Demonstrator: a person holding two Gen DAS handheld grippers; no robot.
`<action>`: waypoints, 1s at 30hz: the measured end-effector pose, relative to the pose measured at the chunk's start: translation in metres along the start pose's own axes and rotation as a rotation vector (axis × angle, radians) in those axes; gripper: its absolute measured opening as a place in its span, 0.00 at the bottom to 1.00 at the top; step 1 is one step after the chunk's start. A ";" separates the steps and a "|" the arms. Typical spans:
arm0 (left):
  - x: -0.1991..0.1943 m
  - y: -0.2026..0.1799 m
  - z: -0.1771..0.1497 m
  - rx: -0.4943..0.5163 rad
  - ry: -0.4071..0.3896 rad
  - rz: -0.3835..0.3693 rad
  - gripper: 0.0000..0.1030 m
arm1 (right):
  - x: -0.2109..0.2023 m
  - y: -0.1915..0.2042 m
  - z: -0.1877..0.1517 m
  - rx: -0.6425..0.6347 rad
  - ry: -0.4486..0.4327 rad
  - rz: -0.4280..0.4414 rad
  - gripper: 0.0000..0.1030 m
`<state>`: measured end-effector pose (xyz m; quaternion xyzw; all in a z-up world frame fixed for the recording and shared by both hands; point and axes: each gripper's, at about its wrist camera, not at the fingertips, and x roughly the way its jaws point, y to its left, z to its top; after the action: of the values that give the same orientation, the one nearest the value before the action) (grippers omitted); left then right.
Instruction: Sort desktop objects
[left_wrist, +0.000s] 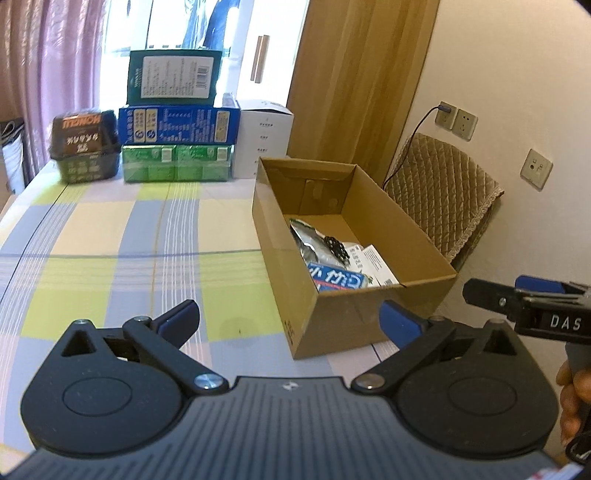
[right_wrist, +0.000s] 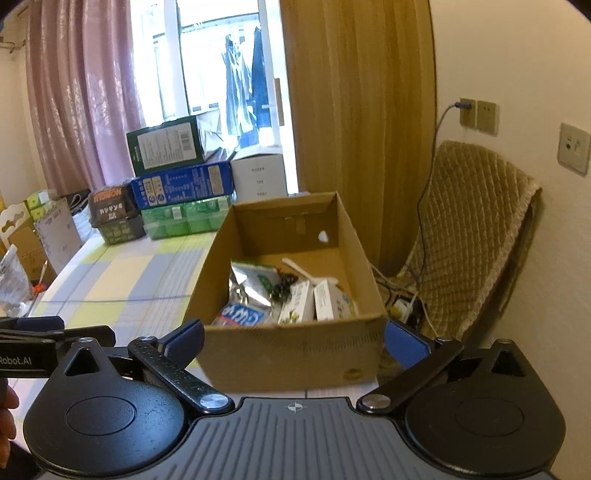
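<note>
Several small items are already lying in the cardboard box (left_wrist: 354, 236), which in the left wrist view is sitting just ahead and to the right of the left gripper (left_wrist: 291, 317). That gripper's fingers are standing wide apart and carrying nothing. A silver pouch (left_wrist: 306, 236), a blue packet (left_wrist: 338, 281) and white cartons are showing inside. The checked tablecloth (left_wrist: 110, 240) ahead and to the left is showing no loose object. Stacked boxes (left_wrist: 177, 144) are standing far ahead at the table's far end; whether they count for sorting cannot be told.

Turning to the right wrist view, the right gripper (right_wrist: 293, 338) is likewise spread wide and empty, facing the box's (right_wrist: 291, 350) near wall directly ahead. A white spoon (right_wrist: 303, 273) is resting among the contents. Judged from this, sorting is appearing largely done, with little or nothing visibly left to collect
</note>
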<state>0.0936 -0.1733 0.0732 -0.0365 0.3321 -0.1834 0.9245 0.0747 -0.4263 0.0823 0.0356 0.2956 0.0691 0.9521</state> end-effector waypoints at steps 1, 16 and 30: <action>-0.004 -0.001 -0.001 -0.008 0.004 0.003 0.99 | -0.004 0.000 -0.001 0.006 0.005 -0.001 0.98; -0.049 -0.017 -0.013 -0.045 0.033 0.002 0.99 | -0.063 -0.008 -0.020 0.065 0.037 -0.035 0.98; -0.056 -0.031 -0.020 -0.024 0.043 0.014 0.99 | -0.080 -0.001 -0.017 0.042 0.025 -0.014 0.98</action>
<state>0.0314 -0.1805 0.0974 -0.0414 0.3541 -0.1737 0.9180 -0.0004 -0.4393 0.1129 0.0525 0.3092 0.0569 0.9479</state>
